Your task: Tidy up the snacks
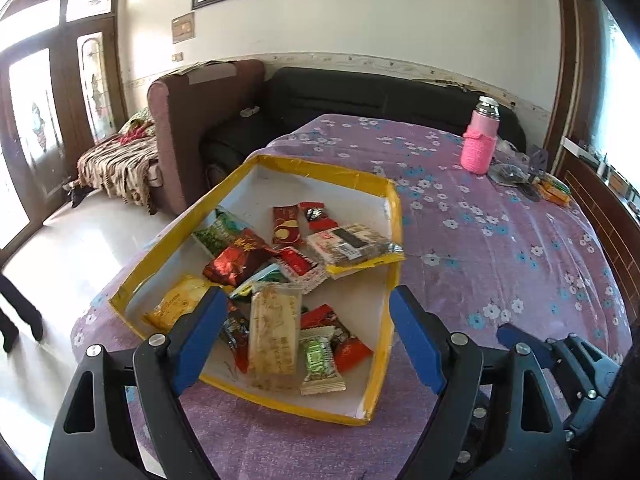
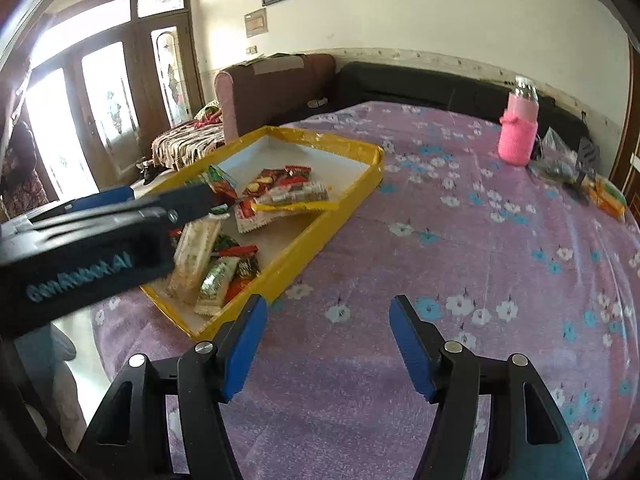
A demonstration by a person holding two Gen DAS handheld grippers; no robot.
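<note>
Left wrist: left gripper (image 1: 304, 300), jaws spread, empty, above yellow-rimmed tray (image 1: 320, 168) holding snack packets (image 1: 276, 332) on floral tablecloth (image 1: 500, 240).
Right wrist: right gripper (image 2: 326, 312), jaws spread, empty, over cloth beside tray (image 2: 340, 148); pink-sleeved bottle (image 2: 518, 132) far.

Each handheld gripper pairs black plastic linkage arms, pierced by triangular cut-outs and pinned with round silver screws, with flat blue finger pads. The left gripper (image 1: 306, 312) and the right gripper (image 2: 328, 322) share that build. Pale blue lettering, blurred, runs along the left gripper's black body.
</note>
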